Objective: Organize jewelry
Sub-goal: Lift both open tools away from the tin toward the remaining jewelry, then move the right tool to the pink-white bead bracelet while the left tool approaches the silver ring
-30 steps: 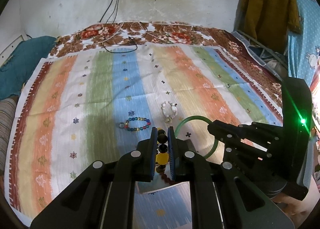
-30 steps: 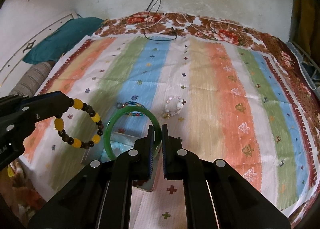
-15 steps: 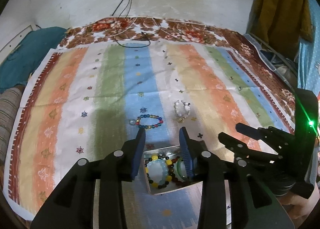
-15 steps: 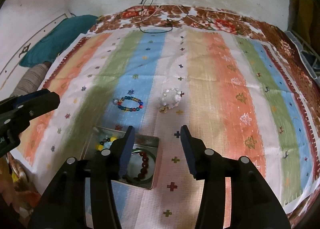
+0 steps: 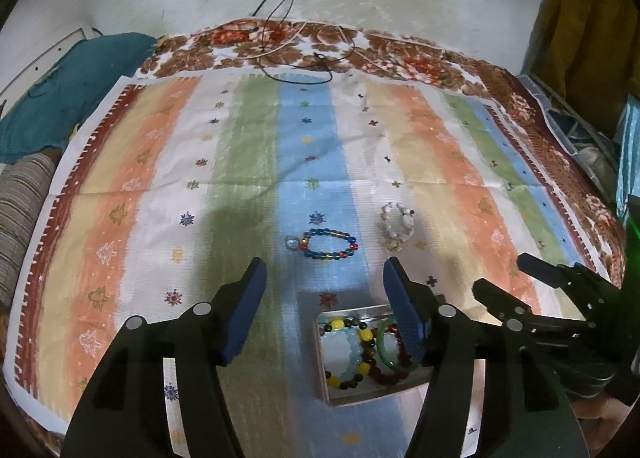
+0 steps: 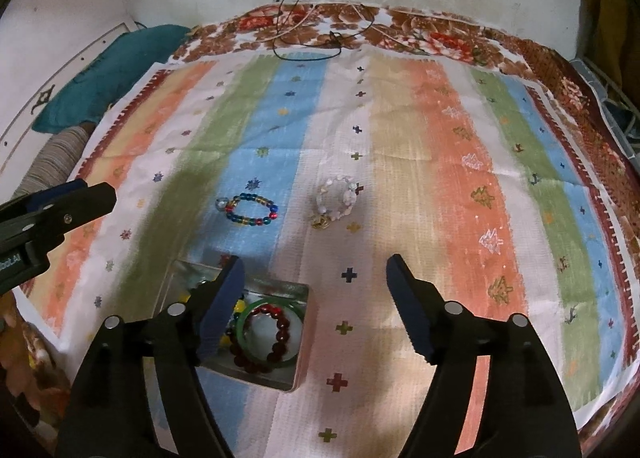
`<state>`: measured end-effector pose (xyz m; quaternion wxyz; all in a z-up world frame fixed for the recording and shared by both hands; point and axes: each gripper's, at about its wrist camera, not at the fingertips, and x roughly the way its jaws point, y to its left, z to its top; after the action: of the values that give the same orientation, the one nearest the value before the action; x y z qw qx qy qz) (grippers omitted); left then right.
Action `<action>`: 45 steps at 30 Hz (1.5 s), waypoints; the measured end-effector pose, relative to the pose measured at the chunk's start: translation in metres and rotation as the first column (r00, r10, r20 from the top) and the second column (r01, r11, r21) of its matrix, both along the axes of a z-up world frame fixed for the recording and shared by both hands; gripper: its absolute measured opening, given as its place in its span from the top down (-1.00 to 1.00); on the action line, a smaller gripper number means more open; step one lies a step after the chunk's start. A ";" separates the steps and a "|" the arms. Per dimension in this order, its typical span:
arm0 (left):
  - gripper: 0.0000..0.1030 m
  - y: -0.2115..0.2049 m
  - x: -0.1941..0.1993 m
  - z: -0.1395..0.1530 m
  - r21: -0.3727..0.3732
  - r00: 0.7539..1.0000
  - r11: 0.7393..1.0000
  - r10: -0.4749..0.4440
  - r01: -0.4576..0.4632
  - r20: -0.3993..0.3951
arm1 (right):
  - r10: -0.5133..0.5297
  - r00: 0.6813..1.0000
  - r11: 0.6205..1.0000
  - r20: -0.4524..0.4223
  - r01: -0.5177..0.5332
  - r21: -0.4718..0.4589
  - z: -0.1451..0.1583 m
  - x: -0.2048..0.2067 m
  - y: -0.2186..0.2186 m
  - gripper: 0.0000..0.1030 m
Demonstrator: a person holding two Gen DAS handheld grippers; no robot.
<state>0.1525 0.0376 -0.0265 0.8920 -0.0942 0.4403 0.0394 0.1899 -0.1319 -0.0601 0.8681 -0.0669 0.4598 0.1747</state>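
A square metal tin (image 5: 322,370) (image 6: 301,342) lies on the striped cloth and holds a green bangle (image 6: 245,338) (image 5: 383,350), a dark red bead bracelet (image 6: 280,334), a yellow-and-dark bead bracelet (image 5: 362,338) and a pale blue one (image 5: 352,354). A multicoloured bead bracelet (image 5: 328,244) (image 6: 250,209) and a white bead bracelet (image 5: 397,220) (image 6: 339,198) lie on the cloth beyond the tin. My left gripper (image 5: 322,296) is open and empty above the cloth, left of the tin. My right gripper (image 6: 314,294) is open and empty, its left finger over the tin.
The striped cloth (image 5: 248,162) covers a floral bedspread (image 5: 400,58). Cables (image 5: 296,58) trail from the wall at the back. A teal pillow (image 5: 64,86) and a striped bolster (image 5: 20,202) lie at left. Clothes (image 5: 580,18) hang at right.
A second ago my left gripper held the yellow-and-dark bracelet and my right the green bangle. Both opened; both pieces now lie in the tin. Both grippers have opened wider and drawn back.
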 end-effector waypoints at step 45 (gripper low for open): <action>-0.64 0.024 0.077 -0.063 0.070 0.993 0.997 0.044 -0.036 -0.107 | -0.069 0.997 0.995 -0.027 0.067 -0.069 -0.045 0.081 0.008 -0.76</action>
<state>0.2298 0.0620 -0.0900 0.8686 -0.0702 0.4844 0.0773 0.2713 -0.1235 -0.1047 0.8639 -0.0784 0.4801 0.1303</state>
